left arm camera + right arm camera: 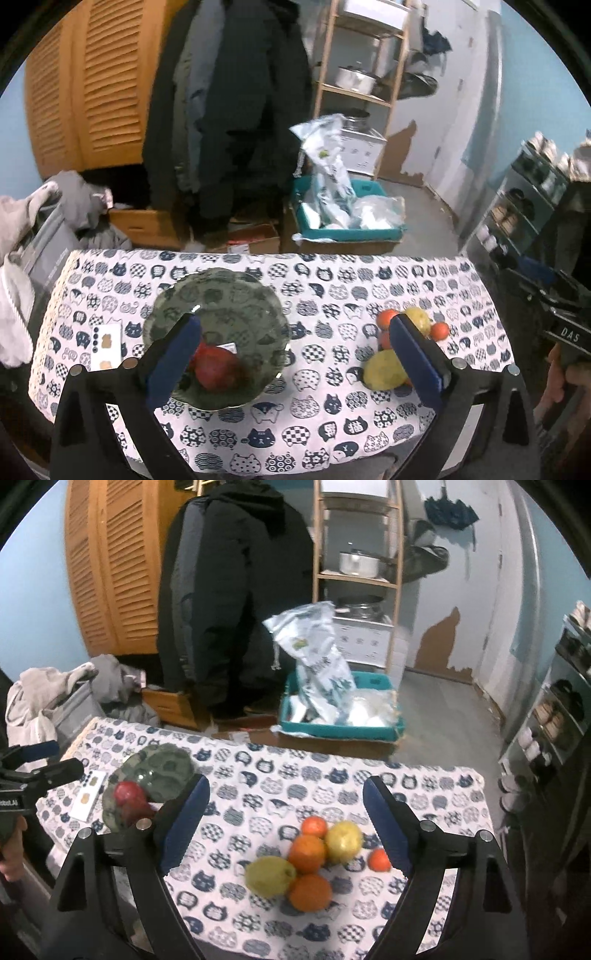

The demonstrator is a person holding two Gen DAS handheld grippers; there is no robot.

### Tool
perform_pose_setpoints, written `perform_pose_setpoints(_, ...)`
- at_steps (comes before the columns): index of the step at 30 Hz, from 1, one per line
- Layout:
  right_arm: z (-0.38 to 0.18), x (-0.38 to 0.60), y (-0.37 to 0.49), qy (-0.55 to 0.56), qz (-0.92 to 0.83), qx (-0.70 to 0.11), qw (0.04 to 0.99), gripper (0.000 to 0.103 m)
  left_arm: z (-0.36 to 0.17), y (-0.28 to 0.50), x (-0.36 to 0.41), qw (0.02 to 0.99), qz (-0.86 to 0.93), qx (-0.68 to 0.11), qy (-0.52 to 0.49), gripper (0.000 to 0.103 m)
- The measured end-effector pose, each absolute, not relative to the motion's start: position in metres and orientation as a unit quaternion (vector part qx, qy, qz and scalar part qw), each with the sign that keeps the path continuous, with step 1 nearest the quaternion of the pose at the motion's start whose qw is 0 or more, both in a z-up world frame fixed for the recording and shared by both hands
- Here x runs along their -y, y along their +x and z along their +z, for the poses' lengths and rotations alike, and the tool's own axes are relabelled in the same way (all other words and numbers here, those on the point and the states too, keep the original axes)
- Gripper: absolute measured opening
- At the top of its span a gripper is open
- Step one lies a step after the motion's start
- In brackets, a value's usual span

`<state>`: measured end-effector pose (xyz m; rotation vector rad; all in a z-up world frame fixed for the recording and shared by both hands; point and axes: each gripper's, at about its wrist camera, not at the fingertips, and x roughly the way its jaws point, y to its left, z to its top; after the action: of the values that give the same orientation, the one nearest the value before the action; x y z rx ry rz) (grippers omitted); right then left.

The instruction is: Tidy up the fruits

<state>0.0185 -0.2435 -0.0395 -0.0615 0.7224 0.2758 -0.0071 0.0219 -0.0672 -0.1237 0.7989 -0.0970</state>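
Note:
A dark glass plate [236,291] sits on the cat-print tablecloth [325,291] and holds a red pomegranate [218,367]. My left gripper [295,354] is open and empty above the table, its left finger over the plate's near side. To its right lies a pile of fruit: a yellow lemon [382,369], another lemon [417,319] and small oranges [439,330]. In the right wrist view my right gripper [286,823] is open and empty above the pile: lemons [269,877] [343,840] and oranges [308,853] [310,891]. The plate [159,764] and pomegranate [127,794] lie at left.
A small card [107,345] lies left of the plate. Beyond the table's far edge stand a teal bin of bags [347,218], hanging coats [236,110], a wooden shelf [362,74] and laundry [74,206]. Each handheld gripper shows in the other's view [565,332] [29,779].

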Motion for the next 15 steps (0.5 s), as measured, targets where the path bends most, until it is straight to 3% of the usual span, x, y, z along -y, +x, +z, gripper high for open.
perform_pose_setpoints(15,-0.080,0.295,0.015,-0.007,0.109,-0.397,0.911,0.085,-0.100,0.002,0.046,0.900,-0.094,-0.425,-0.013,0.102)
